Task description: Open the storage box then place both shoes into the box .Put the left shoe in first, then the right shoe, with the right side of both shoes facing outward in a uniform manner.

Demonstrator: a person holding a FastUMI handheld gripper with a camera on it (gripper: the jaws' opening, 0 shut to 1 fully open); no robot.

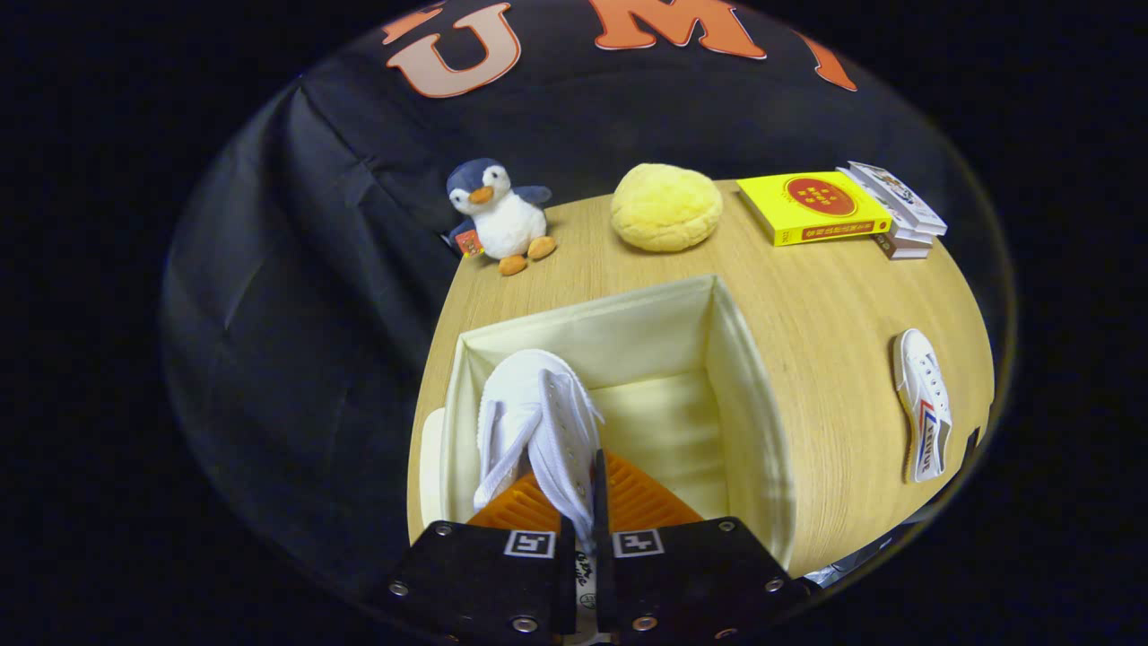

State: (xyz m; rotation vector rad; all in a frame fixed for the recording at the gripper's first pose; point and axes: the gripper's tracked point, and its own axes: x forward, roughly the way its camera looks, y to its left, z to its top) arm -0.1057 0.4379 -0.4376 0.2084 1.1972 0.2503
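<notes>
Gripper, lower centre of frame, is clamped on 1 white shoe over the open storage box; second shoe lies at right on the table.

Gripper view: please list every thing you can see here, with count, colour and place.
storage box: one, cream, open, on the table just ahead of the fingers
held shoe: one, white, between the fingers, over the box's inside
second shoe: one, white with red and blue stripes, on the table to the right of the box
penguin plush: one, blue and white, beyond the box
round cushion: one, yellow, beyond the box
books: a few, top one yellow, beside the cushion
table: one, light wood
gripper: one, shut on the held shoe
</notes>
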